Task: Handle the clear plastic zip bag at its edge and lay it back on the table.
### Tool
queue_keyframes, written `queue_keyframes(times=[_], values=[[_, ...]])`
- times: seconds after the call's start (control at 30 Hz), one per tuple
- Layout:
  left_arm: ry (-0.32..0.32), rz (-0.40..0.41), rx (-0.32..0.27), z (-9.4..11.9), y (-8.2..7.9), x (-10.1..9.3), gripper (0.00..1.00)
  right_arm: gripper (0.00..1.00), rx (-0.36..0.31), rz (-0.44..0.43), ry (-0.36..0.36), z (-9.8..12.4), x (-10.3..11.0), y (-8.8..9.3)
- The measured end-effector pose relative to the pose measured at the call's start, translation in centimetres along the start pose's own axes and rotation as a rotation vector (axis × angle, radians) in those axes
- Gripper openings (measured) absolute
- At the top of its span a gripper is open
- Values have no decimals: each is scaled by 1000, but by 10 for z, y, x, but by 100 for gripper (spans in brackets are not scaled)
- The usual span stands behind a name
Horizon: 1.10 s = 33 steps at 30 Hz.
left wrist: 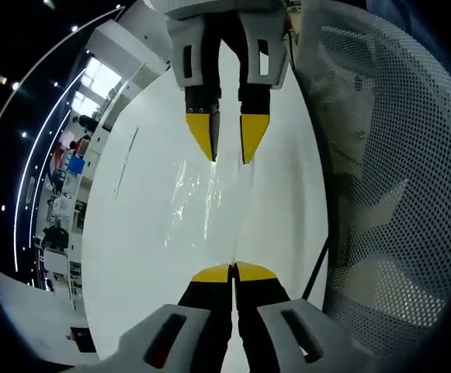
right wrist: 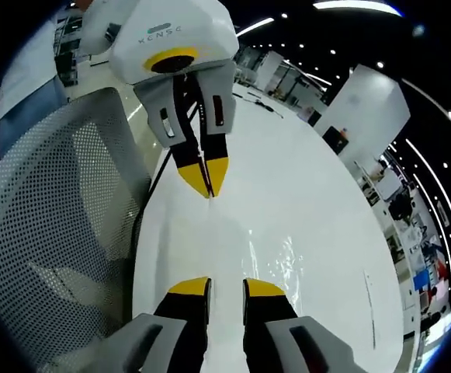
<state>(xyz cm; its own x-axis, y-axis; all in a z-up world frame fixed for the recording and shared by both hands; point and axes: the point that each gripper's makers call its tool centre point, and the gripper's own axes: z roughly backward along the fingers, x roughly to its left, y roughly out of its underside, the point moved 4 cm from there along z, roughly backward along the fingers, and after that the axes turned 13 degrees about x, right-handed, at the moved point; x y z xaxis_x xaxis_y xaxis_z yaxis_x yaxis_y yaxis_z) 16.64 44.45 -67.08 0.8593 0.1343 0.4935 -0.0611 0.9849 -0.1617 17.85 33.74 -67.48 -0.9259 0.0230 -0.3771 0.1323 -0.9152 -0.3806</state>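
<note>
The clear plastic zip bag (left wrist: 202, 194) lies stretched over the white table (left wrist: 128, 241), showing only as glints and creases. My left gripper (left wrist: 233, 271) is shut, its yellow tips pinched together on the bag's near edge. From the top of the left gripper view my right gripper (left wrist: 229, 144) hangs open over the bag's far edge, one tip on each side. In the right gripper view the bag (right wrist: 275, 256) shines just ahead of the right gripper (right wrist: 227, 289), whose jaws stand apart. Beyond it the left gripper (right wrist: 208, 185) is closed at the bag's far end.
A grey mesh office chair (left wrist: 388, 194) stands close against the table's edge, also in the right gripper view as the chair (right wrist: 46, 233). The table (right wrist: 326, 186) runs long and white. Shelves (left wrist: 66, 179) and white desks fill the room behind.
</note>
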Motion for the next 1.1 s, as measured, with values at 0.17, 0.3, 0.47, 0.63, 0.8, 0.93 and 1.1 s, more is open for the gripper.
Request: queue_keyframes(times=[0.17,0.3,0.47,0.63,0.8,0.93,1.1], values=[[-2,0,-1,1,0,-1,0,12,22,-4,-11,-8,2,2],[-1,3,-1,1,1,-1,0,9,25,-19,-25,-11,5,2],[1,6,-4,2,2,-3,0,1,27,-37,-57,-16,12,2],[11,-5,-13,2,3,-5,0,0,32,-52,-72,-19,16,2],[4,-46,-13,1,3,-4,0,0,28,-72,-74,-20,14,2],[-1,-56,-19,1,4,-3,6,0,32,-123,-74,-21,9,5],[-29,-26,-44,5,4,3,16,0,32,-183,-68,-21,5,6]])
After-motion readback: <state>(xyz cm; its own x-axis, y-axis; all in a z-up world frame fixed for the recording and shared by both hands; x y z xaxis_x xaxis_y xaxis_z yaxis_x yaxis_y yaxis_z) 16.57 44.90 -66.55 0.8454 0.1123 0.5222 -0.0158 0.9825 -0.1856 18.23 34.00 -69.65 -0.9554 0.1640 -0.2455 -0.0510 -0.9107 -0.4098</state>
